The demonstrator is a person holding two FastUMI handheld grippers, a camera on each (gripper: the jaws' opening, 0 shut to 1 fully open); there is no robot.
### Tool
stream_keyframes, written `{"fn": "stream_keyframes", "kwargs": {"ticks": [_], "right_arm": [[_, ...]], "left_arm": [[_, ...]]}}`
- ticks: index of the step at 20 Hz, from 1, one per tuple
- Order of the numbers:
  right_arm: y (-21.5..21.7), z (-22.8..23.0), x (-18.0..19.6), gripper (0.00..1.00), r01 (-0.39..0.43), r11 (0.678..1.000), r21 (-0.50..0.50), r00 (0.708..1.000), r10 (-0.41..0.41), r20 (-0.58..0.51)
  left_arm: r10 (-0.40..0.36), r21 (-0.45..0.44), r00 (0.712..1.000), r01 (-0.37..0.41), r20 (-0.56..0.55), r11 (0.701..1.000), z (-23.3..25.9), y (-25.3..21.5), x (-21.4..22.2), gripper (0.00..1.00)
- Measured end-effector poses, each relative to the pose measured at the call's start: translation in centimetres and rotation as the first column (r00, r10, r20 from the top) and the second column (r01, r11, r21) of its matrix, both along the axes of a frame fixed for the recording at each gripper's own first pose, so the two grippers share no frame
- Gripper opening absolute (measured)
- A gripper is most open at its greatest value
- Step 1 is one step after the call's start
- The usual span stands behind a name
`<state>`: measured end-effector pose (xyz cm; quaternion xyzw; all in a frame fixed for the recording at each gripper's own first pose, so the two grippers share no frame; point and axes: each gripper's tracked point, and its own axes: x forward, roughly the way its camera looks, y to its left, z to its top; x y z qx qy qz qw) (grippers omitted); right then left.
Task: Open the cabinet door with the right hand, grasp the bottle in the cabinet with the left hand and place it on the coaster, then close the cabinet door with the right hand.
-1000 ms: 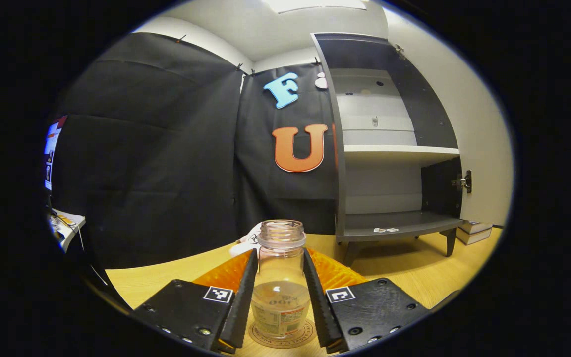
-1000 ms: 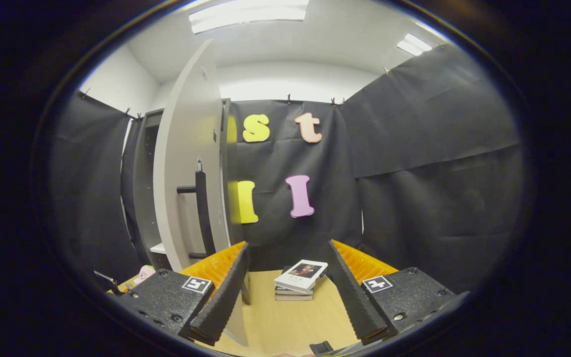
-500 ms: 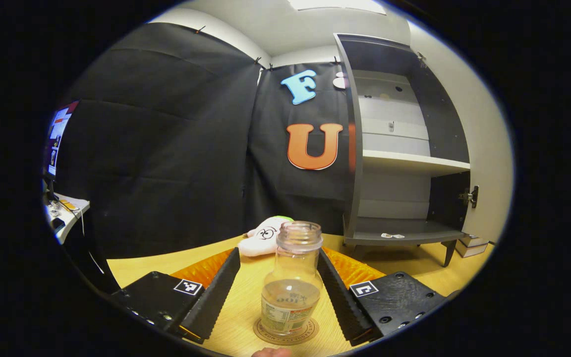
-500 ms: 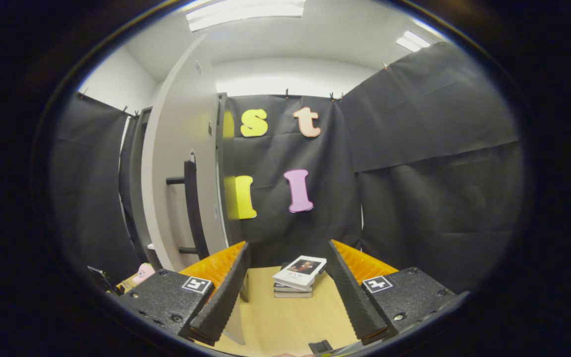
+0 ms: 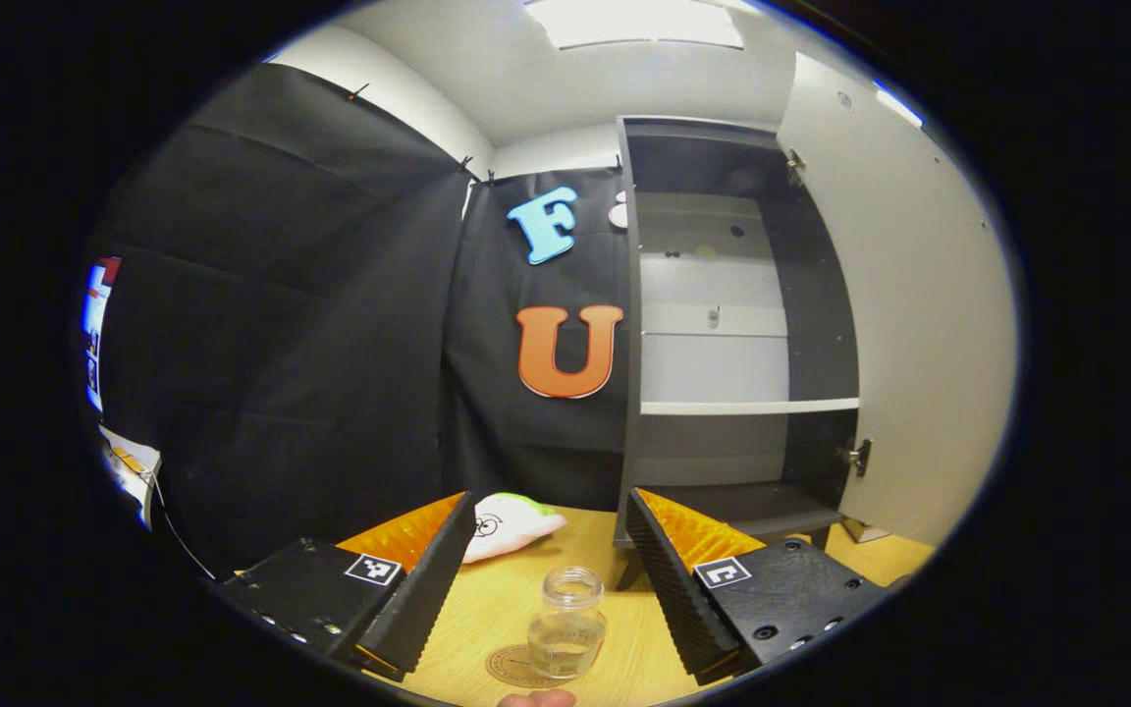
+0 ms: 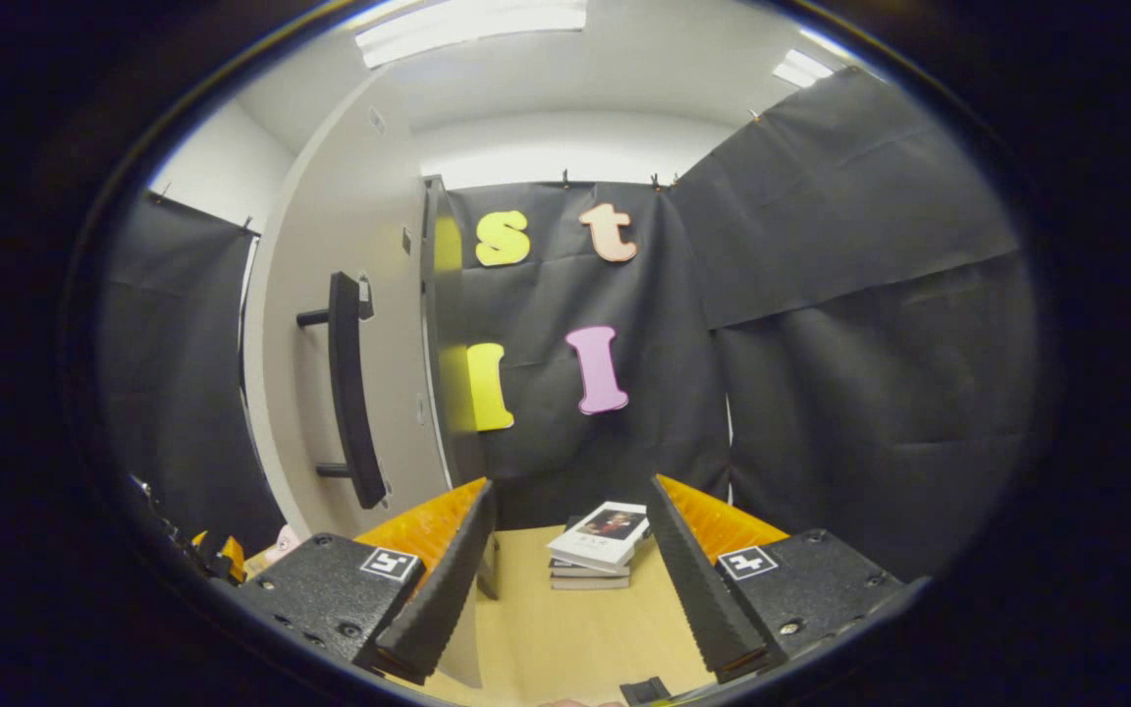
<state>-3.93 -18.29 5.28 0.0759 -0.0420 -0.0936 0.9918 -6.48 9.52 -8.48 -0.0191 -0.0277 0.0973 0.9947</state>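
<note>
In the left gripper view a clear glass bottle [image 5: 566, 622] with no cap stands upright on a round brown coaster [image 5: 515, 668] on the wooden table. My left gripper [image 5: 548, 638] is open, raised and drawn back, its fingers wide on either side of the bottle without touching it. Behind stands the grey cabinet [image 5: 723, 334] with its door [image 5: 909, 324] swung open to the right. In the right gripper view my right gripper [image 6: 565, 638] is open and holds nothing. The cabinet door [image 6: 350, 344] with its dark bar handle [image 6: 348, 393] is up to its left.
A white plush toy [image 5: 511, 516] lies on the table behind the bottle. A stack of books [image 6: 600, 545] sits on the table ahead of the right gripper. A fingertip [image 5: 536, 699] shows at the bottom edge. A monitor [image 5: 94, 324] stands far left.
My left gripper opened, let go of the bottle on the coaster, then rose and pulled back. In the right gripper view the door and its handle have come nearer and turned more face-on.
</note>
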Motion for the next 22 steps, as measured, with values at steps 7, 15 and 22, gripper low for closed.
{"fn": "stream_keyframes", "kwargs": {"ticks": [7, 15, 22], "right_arm": [[0.5, -1.3, 2.7, 0.94, -0.104, 0.993, 0.052, 0.994, 0.104, 0.017], [4.3, 2.6, 4.5, 0.99, -0.191, 0.982, -0.009, 0.981, 0.191, 0.025], [4.6, 2.6, 4.4, 0.95, -0.187, 0.982, 0.036, 0.982, 0.186, 0.028]], "left_arm": [[-0.006, 0.02, 1.0, 0.006, -0.025, 1.0, 2.2, -1.8, -3.5, 0.93], [0.019, -0.015, 0.999, -0.02, -0.044, 1.0, 2.1, -2.5, -5.4, 0.93], [0.025, -0.032, 0.997, -0.028, -0.08, 0.999, 0.9, -2.4, -6.6, 0.93]]}}
